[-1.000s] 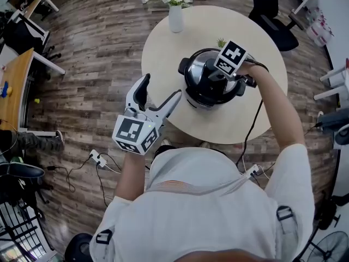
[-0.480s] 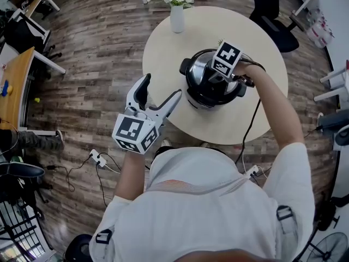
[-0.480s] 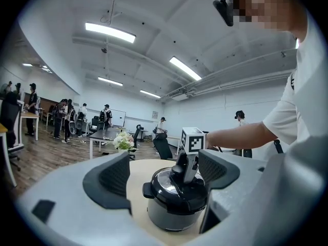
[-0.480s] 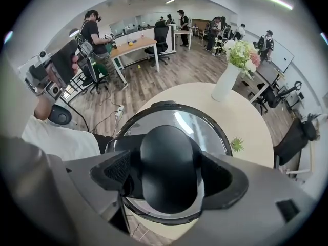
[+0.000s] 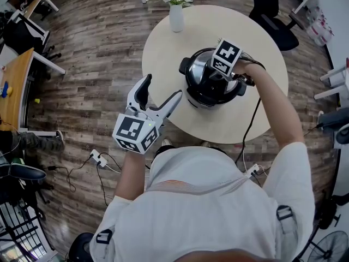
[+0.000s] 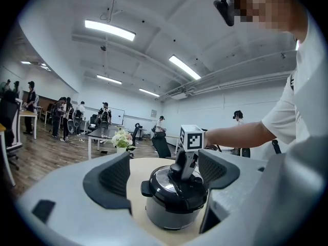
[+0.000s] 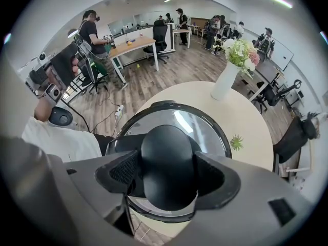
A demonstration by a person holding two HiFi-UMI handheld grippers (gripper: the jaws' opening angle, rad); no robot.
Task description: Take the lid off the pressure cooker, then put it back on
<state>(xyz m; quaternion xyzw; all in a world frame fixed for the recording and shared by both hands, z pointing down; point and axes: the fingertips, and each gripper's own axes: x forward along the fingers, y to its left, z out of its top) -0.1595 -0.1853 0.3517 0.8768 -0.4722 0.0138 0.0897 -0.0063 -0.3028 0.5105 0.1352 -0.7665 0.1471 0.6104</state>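
R tongs (image 7: 164, 176), pointing steeply down over pressure cooker (image 5: 210, 86) on counter (image 5: 163, 53), have just been closing & pads now grip black knob (image 7: 166, 158) of lid (image 7: 205, 122), lid not yet off → lift prob. next; L tongs (image 5: 162, 87) wide, empty, beside counter edge.
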